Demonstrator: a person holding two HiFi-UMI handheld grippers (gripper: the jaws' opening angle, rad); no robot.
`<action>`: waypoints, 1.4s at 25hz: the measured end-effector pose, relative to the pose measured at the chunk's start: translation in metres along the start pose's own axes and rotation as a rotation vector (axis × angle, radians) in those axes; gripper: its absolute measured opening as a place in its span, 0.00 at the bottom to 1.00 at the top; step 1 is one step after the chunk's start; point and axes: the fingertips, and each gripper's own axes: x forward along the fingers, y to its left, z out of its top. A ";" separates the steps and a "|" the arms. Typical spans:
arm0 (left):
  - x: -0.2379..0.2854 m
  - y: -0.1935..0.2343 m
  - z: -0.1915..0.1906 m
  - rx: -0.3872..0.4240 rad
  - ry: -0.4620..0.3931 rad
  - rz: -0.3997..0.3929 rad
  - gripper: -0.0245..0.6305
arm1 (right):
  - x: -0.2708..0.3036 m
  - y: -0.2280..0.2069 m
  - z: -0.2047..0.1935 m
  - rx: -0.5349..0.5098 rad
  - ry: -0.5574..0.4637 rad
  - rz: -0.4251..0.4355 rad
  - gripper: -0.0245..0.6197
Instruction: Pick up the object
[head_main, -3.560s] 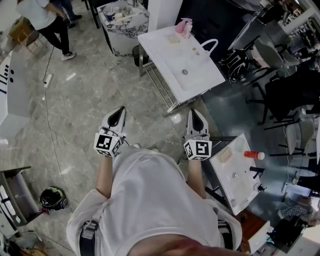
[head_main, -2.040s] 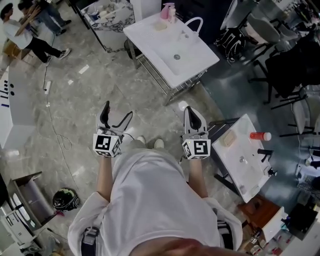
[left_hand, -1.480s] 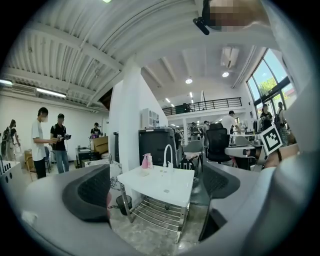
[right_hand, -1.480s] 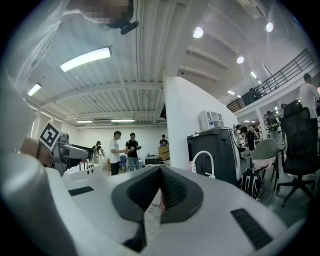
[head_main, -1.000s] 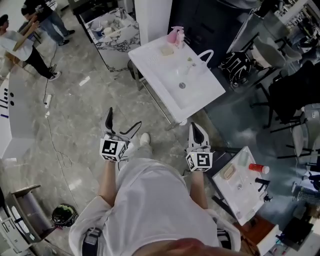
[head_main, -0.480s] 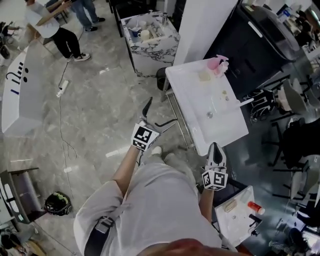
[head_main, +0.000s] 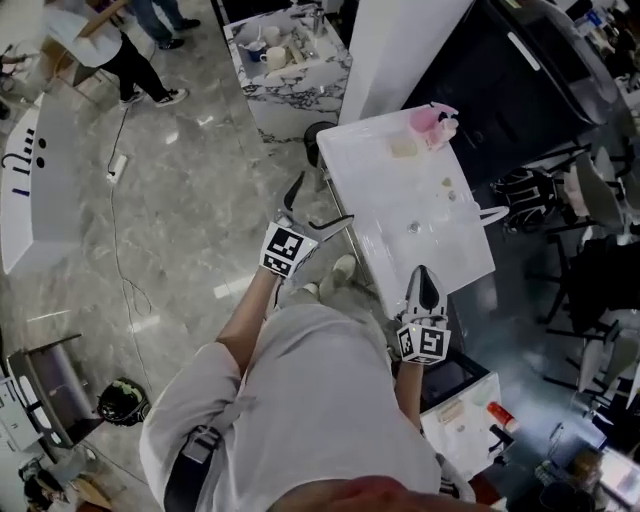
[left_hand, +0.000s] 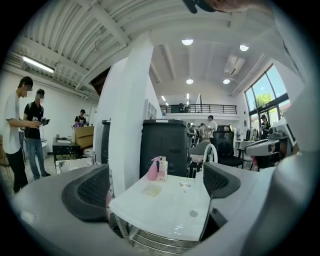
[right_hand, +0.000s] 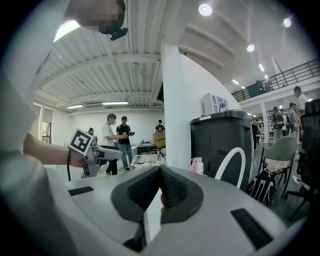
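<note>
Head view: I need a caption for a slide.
Person stands at a white washbasin, left tool open beside it, right tool shut.

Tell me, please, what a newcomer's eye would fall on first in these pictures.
The white sink stands out at the centre of the head view, with a pink spray bottle at its far corner. The left gripper points at the sink with its jaws wide apart. The right gripper, by the sink's near edge, has its jaws together and holds nothing.
</note>
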 end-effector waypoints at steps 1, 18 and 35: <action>0.014 0.006 -0.001 0.010 0.011 0.002 0.90 | 0.012 -0.004 0.002 0.000 -0.007 0.011 0.04; 0.284 -0.007 -0.104 0.214 0.345 -0.207 0.90 | 0.065 -0.069 -0.017 0.078 0.066 0.020 0.04; 0.441 0.001 -0.266 0.388 0.771 -0.497 0.89 | 0.088 -0.088 -0.030 0.254 0.210 -0.420 0.04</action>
